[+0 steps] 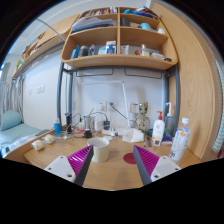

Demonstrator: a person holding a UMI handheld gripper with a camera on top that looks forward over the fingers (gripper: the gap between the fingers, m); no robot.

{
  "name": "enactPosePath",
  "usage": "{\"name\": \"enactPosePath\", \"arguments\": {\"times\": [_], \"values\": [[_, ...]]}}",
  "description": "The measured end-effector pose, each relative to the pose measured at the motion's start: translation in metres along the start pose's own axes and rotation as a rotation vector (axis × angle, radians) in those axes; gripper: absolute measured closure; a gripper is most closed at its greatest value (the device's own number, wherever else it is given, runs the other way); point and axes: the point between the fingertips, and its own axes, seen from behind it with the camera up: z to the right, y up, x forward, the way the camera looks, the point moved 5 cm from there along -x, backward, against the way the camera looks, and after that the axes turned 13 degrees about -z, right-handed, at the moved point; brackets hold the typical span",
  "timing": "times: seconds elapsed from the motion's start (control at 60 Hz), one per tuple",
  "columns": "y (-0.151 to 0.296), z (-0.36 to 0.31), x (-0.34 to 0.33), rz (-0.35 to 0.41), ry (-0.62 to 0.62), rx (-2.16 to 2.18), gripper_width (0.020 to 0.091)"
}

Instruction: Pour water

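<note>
A handheld gripper (104,163) hangs over a cluttered wooden desk (112,176), its jaws spread wide and holding nothing. A white cup (101,150) stands on the desk between the fingers, just ahead of the tips, with a gap on each side. A clear bottle (180,139) with a pale cap stands towards the desk's right edge, untouched. Judging from this, pouring has not begun: the bottle must be grasped first. No label or writing is readable
</note>
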Motion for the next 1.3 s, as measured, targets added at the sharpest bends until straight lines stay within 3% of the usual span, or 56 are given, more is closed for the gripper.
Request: {"name": "enactPosePath", "arguments": {"times": [0.183, 0.4, 0.6, 0.75, 0.883, 1.017, 1.067, 1.15, 1.3], "values": [[-0.029, 0.049, -0.003, 0.0, -0.02, 0.015, 0.0288], [-0.067, 0.153, -0.009, -0.061, -0.182, 0.077, 0.0286], [-0.056, 0.217, 0.007, -0.029, -0.253, 0.099, 0.0289], [-0.032, 0.238, 0.031, 0.026, -0.273, 0.047, 0.0287], [-0.021, 0.245, 0.056, 0.029, -0.262, 0.03, 0.0289], [-0.016, 0.244, 0.07, 0.031, -0.245, 0.024, 0.0344], [-0.014, 0.243, 0.074, 0.04, -0.241, 0.018, 0.0395], [-0.014, 0.243, 0.079, 0.049, -0.235, 0.015, 0.0561], [-0.013, 0.241, 0.08, 0.075, -0.225, -0.007, 0.0638]]}}
